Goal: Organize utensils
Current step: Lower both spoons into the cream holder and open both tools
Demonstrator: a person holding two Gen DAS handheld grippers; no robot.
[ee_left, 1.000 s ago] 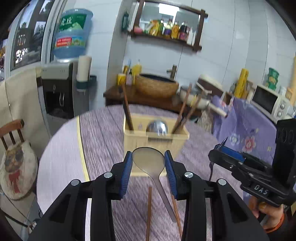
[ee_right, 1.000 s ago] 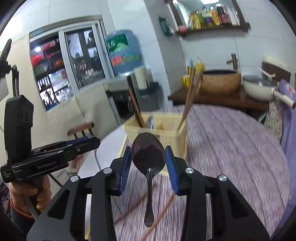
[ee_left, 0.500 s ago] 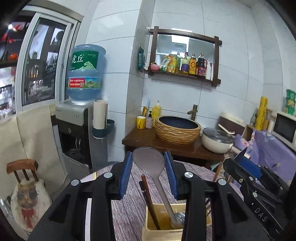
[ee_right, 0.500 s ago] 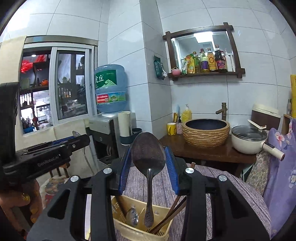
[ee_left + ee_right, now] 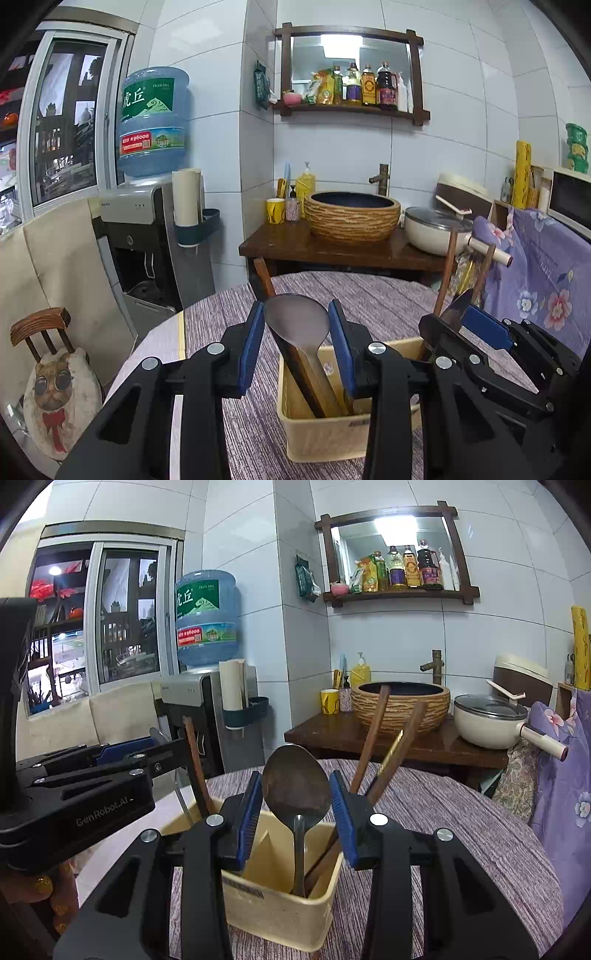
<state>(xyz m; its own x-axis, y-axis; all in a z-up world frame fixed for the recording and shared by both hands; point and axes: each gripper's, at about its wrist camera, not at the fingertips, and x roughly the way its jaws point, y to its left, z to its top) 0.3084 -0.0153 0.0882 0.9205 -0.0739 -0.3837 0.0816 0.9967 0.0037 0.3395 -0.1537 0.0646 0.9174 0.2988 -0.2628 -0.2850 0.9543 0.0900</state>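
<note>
The left gripper (image 5: 296, 334) clamps a pale spoon (image 5: 297, 325) by its bowl, and the right gripper (image 5: 296, 805) clamps a dark metal spoon (image 5: 296, 782) the same way. Both handles hang down into the yellow utensil box (image 5: 273, 904) on the purple-striped table (image 5: 461, 823) — their tips are hidden inside, among brown chopsticks (image 5: 369, 738). The other gripper's side reads "GenRobot.AI"; the water jug (image 5: 205, 618) label's small print is illegible.

Each tool is matte black plastic with angular, cut-out finger arms, a round silver screw head at each pivot, and blue ribbed pads lining the inner faces. The left tool (image 5: 296, 341) carries pale lettering on its side, reading "GenRobot.AI" in the right wrist view. The right tool (image 5: 296, 814) matches it. Below the left tool's handle something gold, perhaps nail polish, shows dimly.
</note>
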